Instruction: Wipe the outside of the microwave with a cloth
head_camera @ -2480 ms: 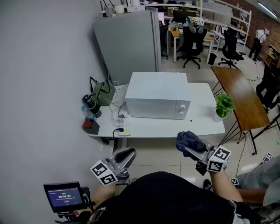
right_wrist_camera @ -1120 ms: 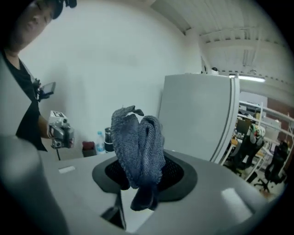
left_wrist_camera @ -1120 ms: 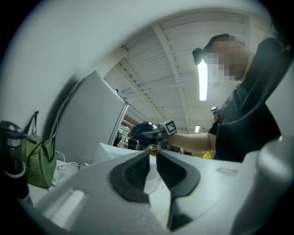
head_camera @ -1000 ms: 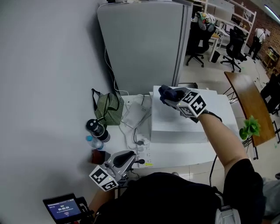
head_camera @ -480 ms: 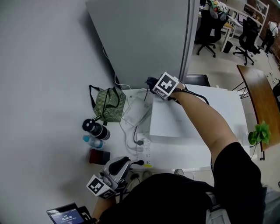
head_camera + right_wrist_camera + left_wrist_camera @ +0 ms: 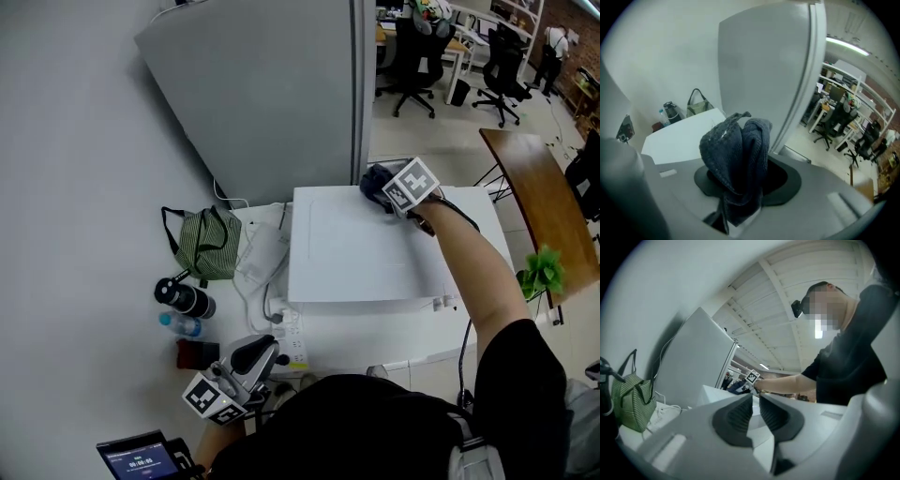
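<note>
1. Cloth [image 6: 736, 154], dark blue and bunched, fills the clenched jaws of the right gripper [image 6: 740, 183]; only the right gripper view shows this grip.
2. Head view places that gripper [image 6: 382, 194] and the cloth [image 6: 375, 186] at the far right corner of the microwave [image 6: 356, 253] top, right of frame centre.
3. Closed on nothing, the left gripper [image 6: 756, 408] hangs at the head view's lower left [image 6: 255, 356], apart from the microwave.
4. Left of the microwave sits a green bag [image 6: 202, 242].

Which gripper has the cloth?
The right gripper, at the microwave's back corner, has its jaws shut on the dark blue cloth. The left gripper holds nothing.
</note>
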A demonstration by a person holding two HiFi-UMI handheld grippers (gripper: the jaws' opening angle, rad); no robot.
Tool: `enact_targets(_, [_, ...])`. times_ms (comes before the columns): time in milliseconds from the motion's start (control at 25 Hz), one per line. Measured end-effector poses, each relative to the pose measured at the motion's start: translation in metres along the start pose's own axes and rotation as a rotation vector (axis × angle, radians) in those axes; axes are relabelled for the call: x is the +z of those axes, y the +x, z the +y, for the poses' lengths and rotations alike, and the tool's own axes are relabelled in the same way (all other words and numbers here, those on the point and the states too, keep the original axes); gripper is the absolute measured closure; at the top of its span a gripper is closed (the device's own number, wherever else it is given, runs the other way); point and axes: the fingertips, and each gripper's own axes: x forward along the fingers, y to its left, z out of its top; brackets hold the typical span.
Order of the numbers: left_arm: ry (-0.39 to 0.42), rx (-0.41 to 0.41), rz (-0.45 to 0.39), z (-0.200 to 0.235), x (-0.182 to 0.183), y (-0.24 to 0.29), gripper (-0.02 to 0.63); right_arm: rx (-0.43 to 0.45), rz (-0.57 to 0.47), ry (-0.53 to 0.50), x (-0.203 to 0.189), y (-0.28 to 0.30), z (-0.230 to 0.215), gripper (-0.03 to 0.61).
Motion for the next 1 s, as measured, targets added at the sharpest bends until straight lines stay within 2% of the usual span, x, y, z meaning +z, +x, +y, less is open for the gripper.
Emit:
enact_targets(320, [0.017, -0.03, 0.002, -0.012, 0.003, 0.014, 0.568, -0.169, 0.048, 0.183, -0.113, -0.075, -0.116, 0.425])
enact_targets(480, [0.018, -0.011, -0.007, -0.012, 0.003, 0.006, 0.568, -0.224, 0.071, 0.243, -0.141, -0.094, -0.146, 0.425])
enact_targets(560, [0.021, -0.005, -0.021, -0.011, 0.005, 0.002, 0.568, -0.249, 0.076, 0.229, -0.135, -0.098, -0.146, 0.425])
enact_targets(600, [0.022, -0.001, -0.028, -0.012, 0.007, 0.0, 0.568, -0.241, 0.058, 0.207, -0.122, -0.097, -0.136, 0.426])
enact_targets(680, [0.02, 0.009, -0.04, -0.011, 0.012, -0.004, 0.568, -0.16, -0.028, 0.14, -0.072, -0.089, -0.091, 0.428])
enact_targets(800, [0.022, 0.024, -0.058, -0.008, 0.016, -0.015, 0.568, 0.04, -0.162, -0.01, 0.023, -0.066, 0.027, 0.426])
enact_targets(920, [0.026, 0.034, -0.076, -0.007, 0.02, -0.027, 0.568, 0.223, -0.19, -0.166, 0.088, -0.034, 0.147, 0.427])
enact_targets(1000, [0.025, 0.043, -0.082, -0.005, 0.02, -0.034, 0.568, 0.265, -0.167, -0.251, 0.11, -0.006, 0.198, 0.426])
